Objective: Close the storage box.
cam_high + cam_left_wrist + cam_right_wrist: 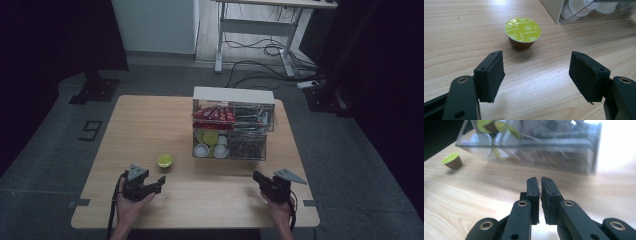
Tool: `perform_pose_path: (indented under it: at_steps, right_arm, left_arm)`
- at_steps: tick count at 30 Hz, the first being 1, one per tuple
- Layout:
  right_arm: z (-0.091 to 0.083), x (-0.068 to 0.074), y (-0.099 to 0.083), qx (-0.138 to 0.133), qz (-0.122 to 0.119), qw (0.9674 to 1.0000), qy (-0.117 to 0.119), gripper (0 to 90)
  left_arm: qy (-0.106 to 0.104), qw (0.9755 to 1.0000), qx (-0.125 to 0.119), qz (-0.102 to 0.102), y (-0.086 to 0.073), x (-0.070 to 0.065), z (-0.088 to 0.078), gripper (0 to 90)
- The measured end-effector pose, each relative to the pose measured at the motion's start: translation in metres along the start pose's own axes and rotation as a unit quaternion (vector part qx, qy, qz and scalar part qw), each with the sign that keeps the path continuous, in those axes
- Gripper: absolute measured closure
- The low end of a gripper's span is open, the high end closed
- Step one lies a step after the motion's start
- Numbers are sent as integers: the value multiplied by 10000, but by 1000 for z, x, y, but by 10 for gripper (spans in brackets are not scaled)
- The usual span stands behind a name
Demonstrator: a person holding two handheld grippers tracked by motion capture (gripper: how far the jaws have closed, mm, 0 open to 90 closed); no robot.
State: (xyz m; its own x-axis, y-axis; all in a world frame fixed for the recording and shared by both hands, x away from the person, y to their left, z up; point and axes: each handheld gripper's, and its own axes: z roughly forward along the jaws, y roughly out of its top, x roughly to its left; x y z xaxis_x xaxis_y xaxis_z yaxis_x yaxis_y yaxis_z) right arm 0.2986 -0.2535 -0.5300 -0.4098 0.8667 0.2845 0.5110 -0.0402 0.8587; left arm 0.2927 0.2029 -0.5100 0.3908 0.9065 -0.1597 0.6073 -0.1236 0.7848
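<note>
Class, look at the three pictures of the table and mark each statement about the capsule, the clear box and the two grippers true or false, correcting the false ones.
1. The green-lidded capsule stands upright on the table. True.
2. The left gripper is clamped on the capsule. False: its jaws stand wide apart, and the capsule sits beyond them, untouched.
3. The right gripper has its jaws nearly together with nothing between them. True.
4. The clear box is empty. False: it holds red packets, white and green capsules and other small items.
5. The capsule lies to the right of the clear box in the high view. False: it is left of it.
</note>
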Motion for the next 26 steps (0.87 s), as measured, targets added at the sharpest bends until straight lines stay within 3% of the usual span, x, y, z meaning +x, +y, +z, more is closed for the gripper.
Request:
perform_pose_path:
  at_steps: [5, 8, 12, 26]
  right_arm:
    - [-16, -8, -17, 140, -31, 9998, -158, 774]
    - [-16, -9, -27, 421, -250, 9987, -172, 660]
    - [-10, -8, -29, 619, -381, 9973, -139, 571]
    - [-2, 0, -27, 670, -543, 9962, -107, 518]
  left_arm:
    - [-54, 10000, 47, 65, 1, -2, 1, 284]
    - [-44, 9999, 76, 54, 1, 0, 0, 284]
    - [-17, 9999, 119, 58, 0, 1, 1, 283]
    - [-38, 9999, 136, 71, 1, 3, 0, 282]
